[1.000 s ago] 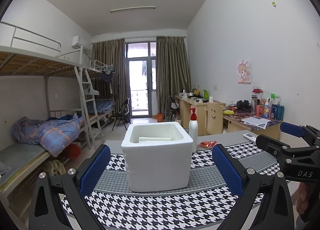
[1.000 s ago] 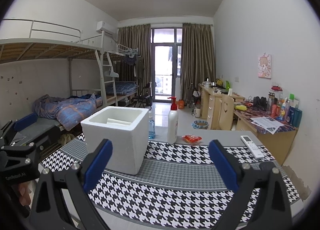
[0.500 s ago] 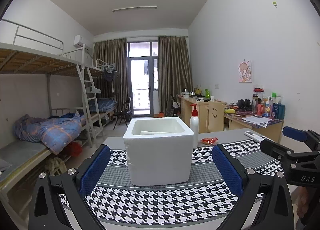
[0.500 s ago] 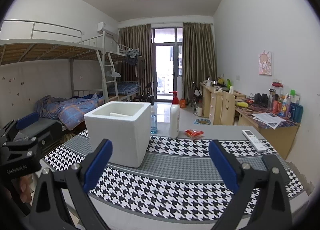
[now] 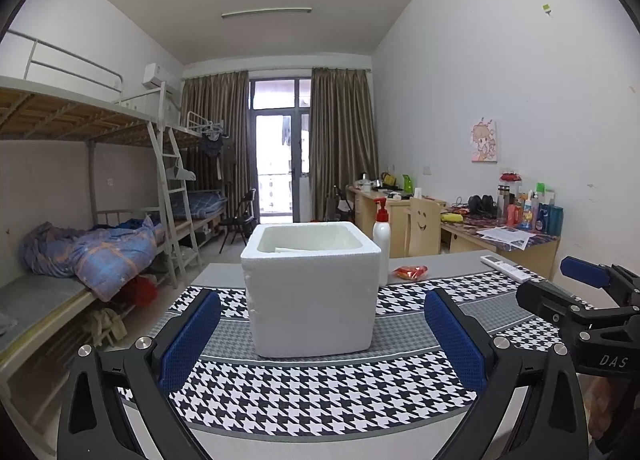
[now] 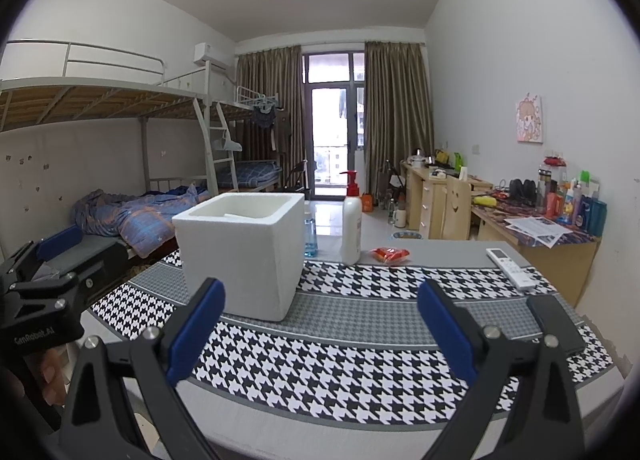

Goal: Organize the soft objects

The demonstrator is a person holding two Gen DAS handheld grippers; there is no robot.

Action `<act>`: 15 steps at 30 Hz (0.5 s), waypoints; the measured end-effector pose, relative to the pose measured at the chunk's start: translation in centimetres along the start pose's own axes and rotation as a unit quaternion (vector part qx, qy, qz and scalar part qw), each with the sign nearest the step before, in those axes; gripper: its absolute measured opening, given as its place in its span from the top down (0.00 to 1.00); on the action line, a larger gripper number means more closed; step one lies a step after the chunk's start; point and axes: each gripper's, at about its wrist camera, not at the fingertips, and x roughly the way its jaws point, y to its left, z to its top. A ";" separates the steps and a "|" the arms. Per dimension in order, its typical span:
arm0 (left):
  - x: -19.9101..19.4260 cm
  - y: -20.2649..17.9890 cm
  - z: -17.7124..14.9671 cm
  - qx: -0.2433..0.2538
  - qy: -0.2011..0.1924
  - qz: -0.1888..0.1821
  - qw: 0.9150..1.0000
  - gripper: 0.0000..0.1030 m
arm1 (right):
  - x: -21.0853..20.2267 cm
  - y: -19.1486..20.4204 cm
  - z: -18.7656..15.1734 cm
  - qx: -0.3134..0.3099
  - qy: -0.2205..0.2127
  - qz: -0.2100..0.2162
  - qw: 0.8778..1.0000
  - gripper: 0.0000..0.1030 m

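Observation:
A white foam box (image 5: pixel 312 292) (image 6: pixel 244 256) stands open-topped on the houndstooth table cloth (image 5: pixel 320 388) (image 6: pixel 360 352); a pale flat piece shows inside it. Behind it lies a small red soft packet (image 5: pixel 410 271) (image 6: pixel 390 254). My left gripper (image 5: pixel 320 332) is open, level with the box and just short of its near face, nothing between its blue pads. My right gripper (image 6: pixel 320 324) is open too, right of the box over bare cloth. Each gripper also shows at the other view's edge: the right gripper (image 5: pixel 584 300) and the left gripper (image 6: pixel 44 272).
A white pump bottle with red top (image 6: pixel 351 219) (image 5: pixel 381 238) stands behind the box, a blue bottle (image 6: pixel 309 238) beside it. A white remote (image 6: pixel 510 263) and a dark phone (image 6: pixel 554 324) lie at the right. Bunk beds stand left, cluttered desks right.
Both grippers have dropped lower and tilted up, so the box top is seen less from above. Both remain open and empty.

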 end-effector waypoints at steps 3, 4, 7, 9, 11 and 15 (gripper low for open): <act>0.0 0.1 -0.3 -0.001 -0.001 -0.001 1.000 0.01 | 0.1 0.1 -0.4 -0.001 0.002 0.002 1.000 0.04; -0.1 0.1 -0.3 -0.001 -0.001 -0.001 1.000 0.01 | 0.1 0.1 -0.5 -0.001 0.003 0.002 1.000 0.04; -0.2 0.0 -0.7 0.004 -0.003 0.000 1.000 0.01 | 0.3 0.2 -0.7 0.001 0.004 0.004 1.000 0.04; -0.1 -0.1 -0.8 0.006 0.000 -0.003 1.000 0.01 | 0.4 0.2 -0.9 0.001 0.007 0.003 1.000 0.04; -0.1 -0.2 -1.0 0.007 0.004 -0.005 1.000 0.01 | 0.5 0.3 -1.1 -0.004 0.008 -0.002 1.000 0.04; 0.2 0.0 -1.1 0.008 0.010 -0.006 1.000 0.01 | 0.8 0.1 -1.3 0.001 0.014 0.000 1.000 0.04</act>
